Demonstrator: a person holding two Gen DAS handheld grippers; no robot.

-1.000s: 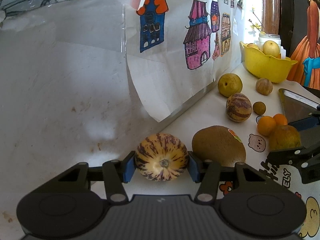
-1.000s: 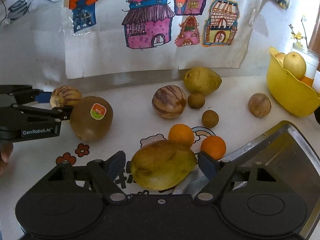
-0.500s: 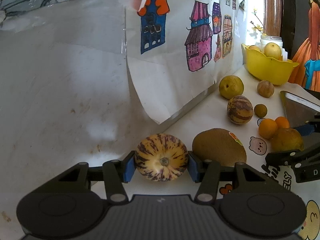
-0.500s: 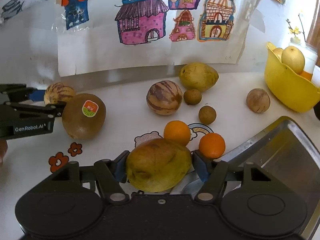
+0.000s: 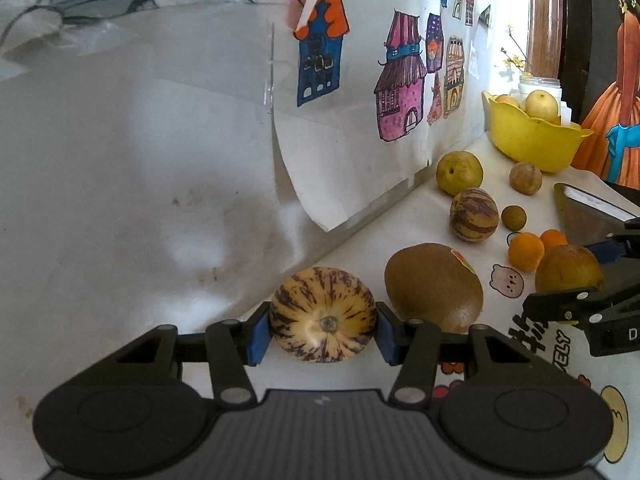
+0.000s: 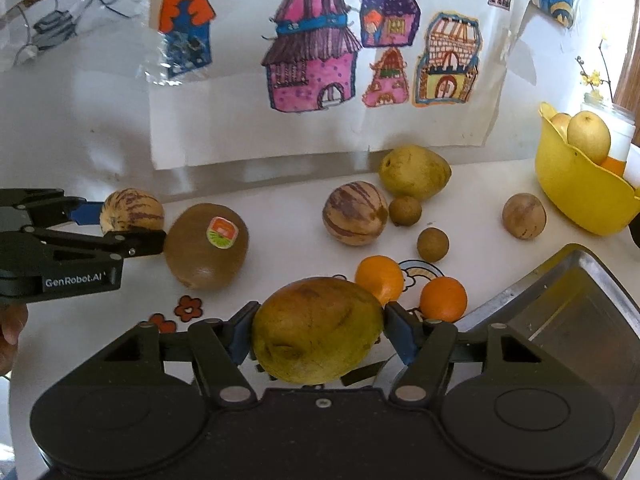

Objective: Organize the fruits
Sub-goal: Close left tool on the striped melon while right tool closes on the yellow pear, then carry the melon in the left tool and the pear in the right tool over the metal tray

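My left gripper [image 5: 322, 330] is shut on a small yellow melon with purple stripes [image 5: 322, 326], close to the wall. A large brown kiwi-like fruit [image 5: 434, 286] with a sticker lies just right of it. My right gripper [image 6: 318, 330] is shut on a big yellow-green mango [image 6: 318, 330], its blue pads pressed on both sides. In the right wrist view the left gripper [image 6: 120, 226] and striped melon [image 6: 132, 214] show at the far left. Two oranges [image 6: 380, 278] [image 6: 443, 298] lie just beyond the mango.
A metal tray [image 6: 580, 320] lies at the right front. A yellow bowl [image 6: 580, 196] with pears stands at the back right. Another striped melon [image 6: 355, 213], a pear [image 6: 414, 172] and three small brown fruits lie mid-table. A paper with drawn houses [image 6: 320, 72] hangs on the wall.
My right gripper's jaws closed onto the mango, and the view shifted slightly closer. The left gripper keeps its hold on the striped melon and has barely moved.
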